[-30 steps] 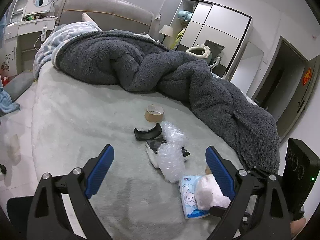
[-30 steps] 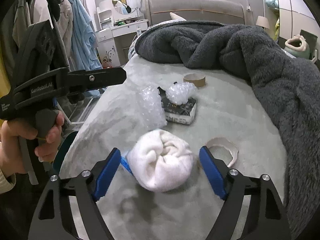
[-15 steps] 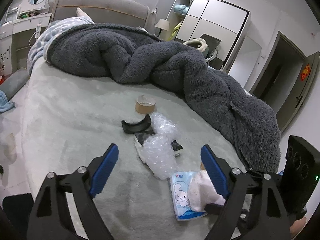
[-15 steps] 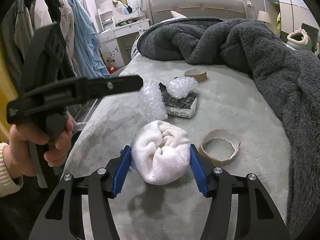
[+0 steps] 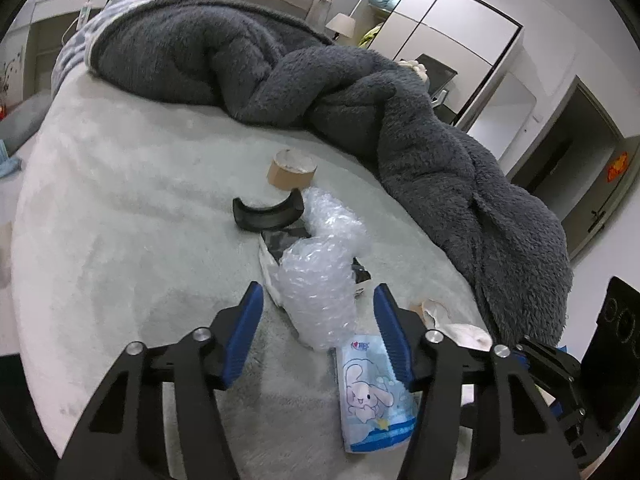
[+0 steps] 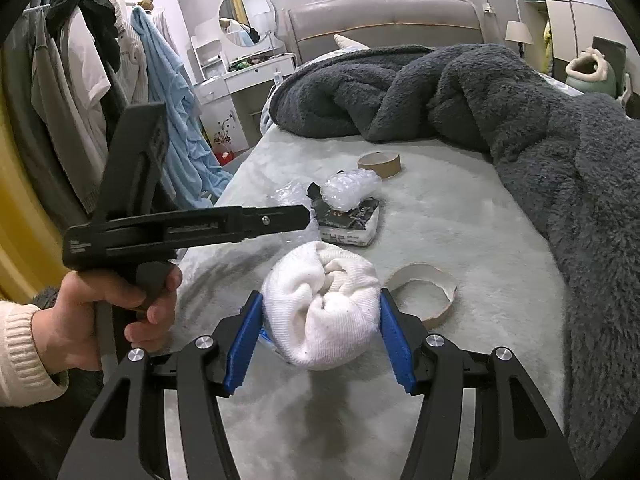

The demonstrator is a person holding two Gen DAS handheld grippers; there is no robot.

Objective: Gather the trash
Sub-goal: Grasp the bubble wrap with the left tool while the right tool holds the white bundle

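My right gripper (image 6: 320,330) is shut on a white rolled cloth bundle (image 6: 322,316) and holds it just above the pale bed cover (image 6: 460,208). My left gripper (image 5: 318,326) has its blue pads on either side of a crumpled sheet of bubble wrap (image 5: 320,280), with a gap at each side. The wrap lies over a small dark printed box (image 6: 352,222). A blue-and-white wipes packet (image 5: 374,396) lies by the left gripper's right finger. A brown tape roll (image 5: 291,169), a black curved piece (image 5: 268,212) and a torn cardboard ring (image 6: 424,292) lie on the cover.
A heaped grey fleece blanket (image 5: 360,92) covers the far and right side of the bed. Clothes hang on a rack (image 6: 100,92) to the left, beside a white dressing table with a round mirror (image 6: 246,18). A wardrobe (image 5: 440,28) stands beyond the bed.
My right gripper closed on the white bundle and lifted it slightly. My left gripper moved forward and narrowed around the bubble wrap.
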